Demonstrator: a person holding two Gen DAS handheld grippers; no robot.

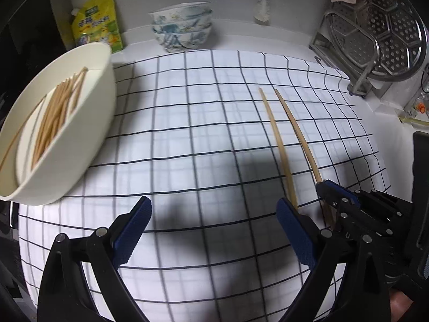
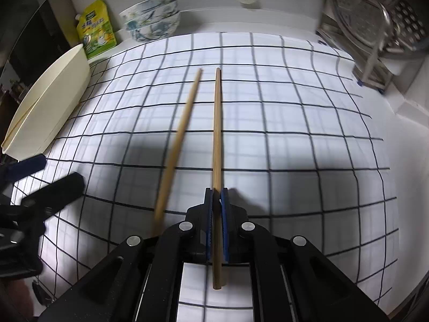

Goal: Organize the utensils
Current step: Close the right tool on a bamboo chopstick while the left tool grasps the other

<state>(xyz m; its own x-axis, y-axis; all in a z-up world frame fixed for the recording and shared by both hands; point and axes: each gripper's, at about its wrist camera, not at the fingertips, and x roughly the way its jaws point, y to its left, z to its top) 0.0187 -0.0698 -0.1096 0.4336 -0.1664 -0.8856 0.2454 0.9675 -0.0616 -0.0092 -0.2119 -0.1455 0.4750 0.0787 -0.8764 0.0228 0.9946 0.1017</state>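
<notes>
At the far left, a cream oval basin (image 1: 67,123) stands on the checked cloth (image 1: 187,134) that covers the desk, and a bundle of bamboo chopsticks (image 1: 57,112) lies lengthwise inside it. Behind the basin, a yellow-green refill pouch (image 1: 96,21) leans against the white wall, and just to its right a stack of blue-patterned bowls (image 1: 182,26) sits on the bare desk edge beyond the cloth.

In the foreground of the left wrist view, the left gripper (image 1: 214,230) hangs over the cloth with its blue-padded fingers spread wide and nothing between them.

Right of it, two loose chopsticks point away toward the wall. The left chopstick (image 2: 182,131) is blurred in the right wrist view; its near end drops out of sight beside the right gripper's body, so whether it rests on the cloth cannot be told. The right chopstick (image 2: 217,139) runs straight through the right gripper (image 2: 217,196), whose blue pads are pressed together on it near its rear end, a short length sticking out behind the fingers.

At the far right, a metal dish rack (image 1: 359,53) holds a perforated steel steamer plate (image 1: 391,26) standing on edge.
</notes>
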